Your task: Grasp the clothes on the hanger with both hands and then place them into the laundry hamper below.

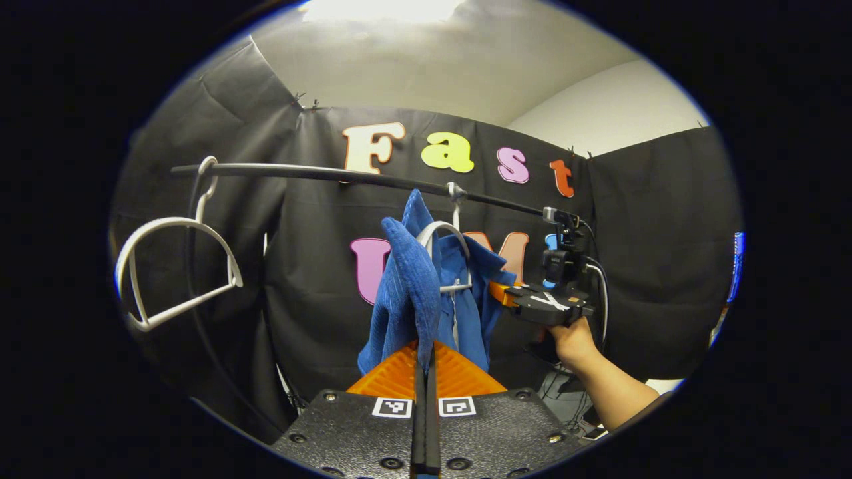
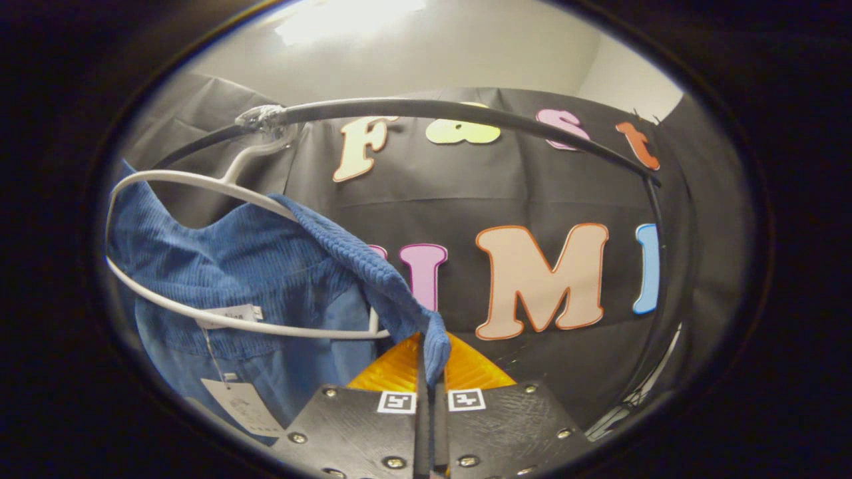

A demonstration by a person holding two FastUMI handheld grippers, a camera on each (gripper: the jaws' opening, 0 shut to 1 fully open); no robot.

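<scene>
Shirt (image 1: 426, 293) on hanger (image 2: 200, 186) under rail (image 1: 319, 173); left claw (image 1: 426, 356) and right claw (image 2: 429, 362) each pinched closed on blue cloth, likely to pull it free for hamper

the blue shirt (image 2: 266, 266) is cloth with a fine ribbed, corduroy-like weave, soft and matt; its inner panel (image 2: 319, 359) looks smoother and flatter. a paper tag (image 2: 243, 404) hangs from it, matt white. the hanger (image 2: 200, 186) under it is smooth white plastic with a slight sheen, and so is the spare hanger (image 1: 180, 266) further along. the rail (image 2: 466, 110) is a dark smooth tube, faintly glossy, with a crinkled shiny wrap (image 2: 261, 118) at one spot. the booth wall (image 1: 319, 266) is matt black cloth, creased. the body of the right gripper (image 2: 426, 372) is matt, finely grained black plastic with shiny metal screws, and its pads (image 2: 393, 369) are ridged plastic.
</scene>
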